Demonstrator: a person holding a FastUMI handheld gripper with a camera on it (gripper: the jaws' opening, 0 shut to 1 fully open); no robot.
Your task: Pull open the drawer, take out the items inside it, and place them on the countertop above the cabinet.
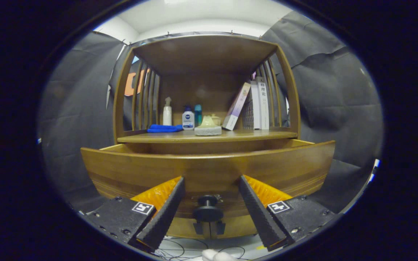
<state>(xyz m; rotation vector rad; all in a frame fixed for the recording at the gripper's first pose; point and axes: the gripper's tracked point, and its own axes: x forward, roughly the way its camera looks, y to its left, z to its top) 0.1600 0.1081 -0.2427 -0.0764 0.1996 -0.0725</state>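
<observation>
Gripper [212, 197] fingers were spread w/ the knob [207, 209] between them, touching neither. Drawer [209, 170] stood pulled out from the cabinet; its inside was hidden behind the front. Sponge [208, 127] sat at the countertop [252, 135] front edge, bottles behind.

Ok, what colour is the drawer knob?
Black. The knob shows best in the gripper view, between the open hand-held gripper fingers.

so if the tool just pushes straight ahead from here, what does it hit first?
Likely the drawer knob, which sits between the open fingers of the tool, with the wooden drawer front right behind it. Depth is hard to judge in this fisheye view.
</observation>
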